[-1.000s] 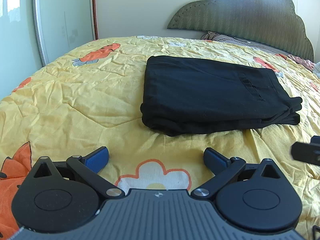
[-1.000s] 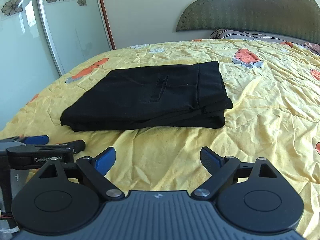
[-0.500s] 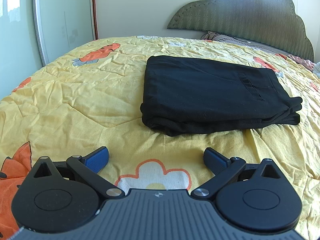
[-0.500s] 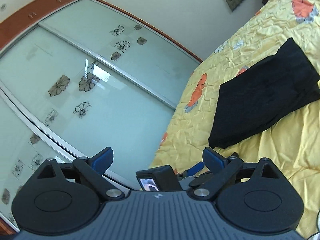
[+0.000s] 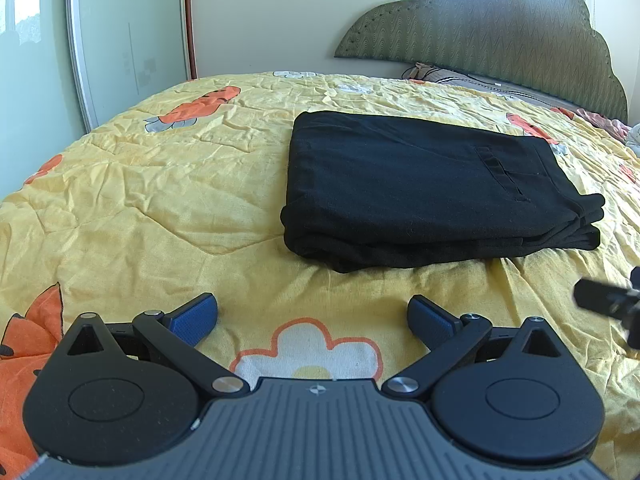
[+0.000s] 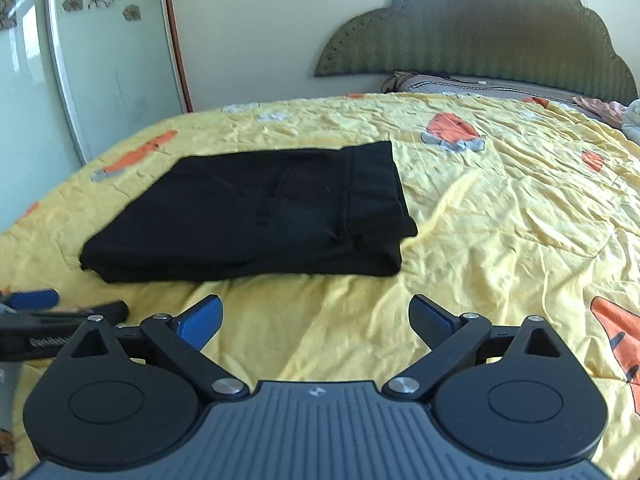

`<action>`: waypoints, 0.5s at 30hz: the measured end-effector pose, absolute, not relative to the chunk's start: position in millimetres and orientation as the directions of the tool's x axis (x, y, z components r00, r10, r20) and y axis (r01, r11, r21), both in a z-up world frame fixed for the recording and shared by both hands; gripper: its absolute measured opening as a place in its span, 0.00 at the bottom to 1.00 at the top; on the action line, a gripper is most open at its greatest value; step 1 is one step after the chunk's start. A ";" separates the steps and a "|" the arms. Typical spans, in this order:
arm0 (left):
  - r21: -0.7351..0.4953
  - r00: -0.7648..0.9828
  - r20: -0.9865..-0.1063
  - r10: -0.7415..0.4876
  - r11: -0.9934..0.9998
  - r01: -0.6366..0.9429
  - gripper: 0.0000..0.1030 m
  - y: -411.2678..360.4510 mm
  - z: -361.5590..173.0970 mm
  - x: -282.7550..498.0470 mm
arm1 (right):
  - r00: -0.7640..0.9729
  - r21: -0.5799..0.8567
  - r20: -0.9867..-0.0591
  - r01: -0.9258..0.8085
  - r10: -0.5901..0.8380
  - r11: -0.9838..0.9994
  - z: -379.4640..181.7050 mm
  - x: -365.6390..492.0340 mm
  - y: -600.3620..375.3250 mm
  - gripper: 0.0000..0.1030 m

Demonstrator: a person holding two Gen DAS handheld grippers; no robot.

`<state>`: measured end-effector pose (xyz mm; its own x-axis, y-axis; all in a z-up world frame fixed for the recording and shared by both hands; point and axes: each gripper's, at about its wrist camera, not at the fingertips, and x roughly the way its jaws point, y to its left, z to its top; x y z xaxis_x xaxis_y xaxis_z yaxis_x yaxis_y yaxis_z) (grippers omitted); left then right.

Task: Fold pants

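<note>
**Fold pants: folded stack on the bed, both tools withdrawn**

The black pants (image 5: 432, 188) lie as a compact, layered rectangle on the yellow printed bedspread (image 5: 160, 184), centre to centre-right in the left wrist view and centre-left in the right wrist view (image 6: 256, 212). Several layers show along the near edge, and the waistband end with a pocket slit faces the right of the frame. Judged from this arrangement, the folding itself appears complete; the step in hand is release and retreat. Any next move would call only for a check of the stack, perhaps squaring the slightly uneven layer ends at the right corner, which would mean bringing one tool back in low over the cloth and pinching the edge without dragging the layers beneath it.

The left hand-held gripper (image 5: 314, 316) sits in the lower part of its view, fingers spread wide over a white flower print, with nothing between them and no contact with the pants. The right hand-held gripper (image 6: 316, 316) is likewise spread wide; its jaws have just been opening, and only bare bedspread shows between them. It stands short of the near edge of the stack. Its tip also enters the left wrist view at the right margin (image 5: 604, 304), and the left tool appears at the lower left of the right wrist view (image 6: 60, 312).

A padded headboard (image 6: 480, 36) fills the upper right, and a glazed wardrobe door (image 6: 100, 60) the upper left.
</note>
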<state>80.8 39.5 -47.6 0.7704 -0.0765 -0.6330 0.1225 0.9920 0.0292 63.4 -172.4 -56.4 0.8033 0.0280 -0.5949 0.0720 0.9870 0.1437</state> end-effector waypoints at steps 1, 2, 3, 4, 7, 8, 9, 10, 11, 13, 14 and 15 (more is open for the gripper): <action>0.029 0.770 -0.633 -0.076 0.992 0.122 1.00 39.5 -47.6 80.8 | 0.798 0.120 -0.603 0.075 0.013 0.990 -61.8 63.7 -169.0 0.97; 0.029 0.770 -0.633 -0.076 0.992 0.123 1.00 39.5 -47.5 80.8 | 0.795 0.109 -0.606 0.074 0.007 0.991 -65.5 64.6 -165.6 0.97; 0.029 0.770 -0.633 -0.076 0.992 0.122 1.00 39.5 -47.5 80.8 | 0.791 0.109 -0.612 0.075 0.007 0.991 -67.9 65.5 -164.2 0.97; 0.029 0.770 -0.633 -0.077 0.992 0.122 1.00 39.5 -47.5 80.8 | 0.787 0.113 -0.617 0.078 0.009 0.991 -68.9 67.2 -162.9 0.97; 0.029 0.770 -0.633 -0.076 0.992 0.122 1.00 39.5 -47.5 80.8 | 0.788 0.117 -0.616 0.096 -0.004 0.989 -69.4 69.1 -159.8 0.97; 0.030 0.770 -0.633 -0.076 0.992 0.123 1.00 39.5 -47.5 80.8 | 0.785 0.115 -0.619 0.102 -0.009 0.988 -69.7 70.2 -158.1 0.97; 0.029 0.770 -0.633 -0.076 0.992 0.123 1.00 40.0 -47.6 80.9 | 0.782 0.111 -0.623 0.108 -0.015 0.988 -70.2 70.5 -156.9 0.98; 0.030 0.770 -0.633 -0.076 0.992 0.123 1.00 39.5 -47.5 80.8 | 0.779 0.103 -0.627 0.109 -0.020 0.989 -70.9 70.5 -155.4 1.00; 0.029 0.770 -0.633 -0.076 0.992 0.123 1.00 39.6 -47.5 80.9 | 0.777 0.092 -0.629 0.104 -0.023 0.990 -72.2 70.5 -153.3 1.00; 0.030 0.770 -0.633 -0.076 0.992 0.123 1.00 39.5 -47.5 80.9 | 0.776 0.079 -0.630 0.101 -0.029 0.992 -73.7 70.0 -150.6 1.00; 0.029 0.770 -0.633 -0.077 0.992 0.123 1.00 39.6 -47.5 80.9 | 0.775 0.077 -0.631 0.100 -0.029 0.992 -73.7 70.2 -149.7 1.00; 0.028 0.770 -0.633 -0.077 0.992 0.122 1.00 39.6 -47.4 80.9 | 0.775 0.074 -0.632 0.099 -0.030 0.992 -73.8 70.4 -149.2 1.00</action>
